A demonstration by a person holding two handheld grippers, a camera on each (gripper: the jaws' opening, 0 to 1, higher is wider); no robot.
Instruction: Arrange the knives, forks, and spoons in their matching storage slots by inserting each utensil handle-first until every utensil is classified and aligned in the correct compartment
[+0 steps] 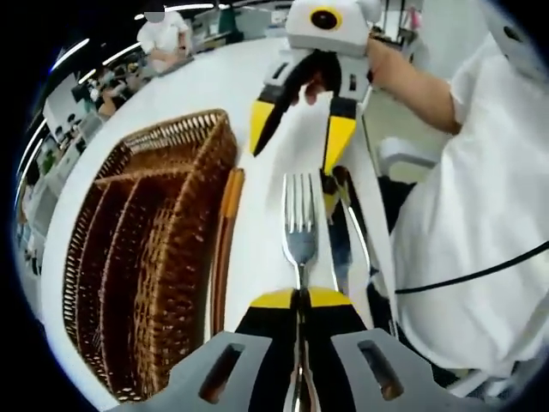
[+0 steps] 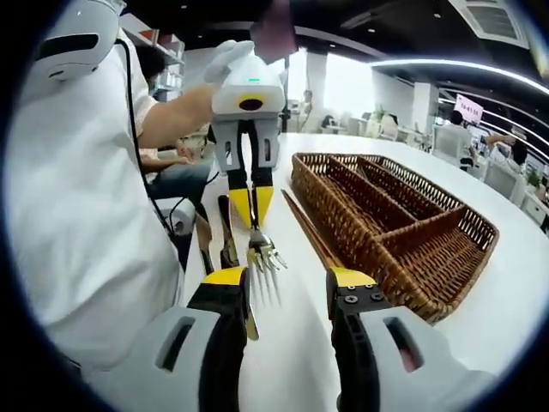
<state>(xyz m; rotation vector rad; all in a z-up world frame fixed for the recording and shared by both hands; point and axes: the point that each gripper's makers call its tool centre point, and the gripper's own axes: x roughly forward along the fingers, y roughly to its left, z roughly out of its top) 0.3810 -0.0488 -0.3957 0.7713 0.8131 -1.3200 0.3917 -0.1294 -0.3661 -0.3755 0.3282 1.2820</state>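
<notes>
Left gripper clamping a fork by its handle, tines pointing away just above the white counter, beside the wicker basket; grip point hiding between closed jaws. Right gripper hanging with jaws spread, holding nothing, facing that fork across the counter. More cutlery lying near the counter edge, partly blocked and hard to identify.

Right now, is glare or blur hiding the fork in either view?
Left gripper view: fork is sharp against the white table; wicker tray bows from fisheye. Right gripper view: fork tines are slightly soft, and ceiling lights glare at the far background.
</notes>
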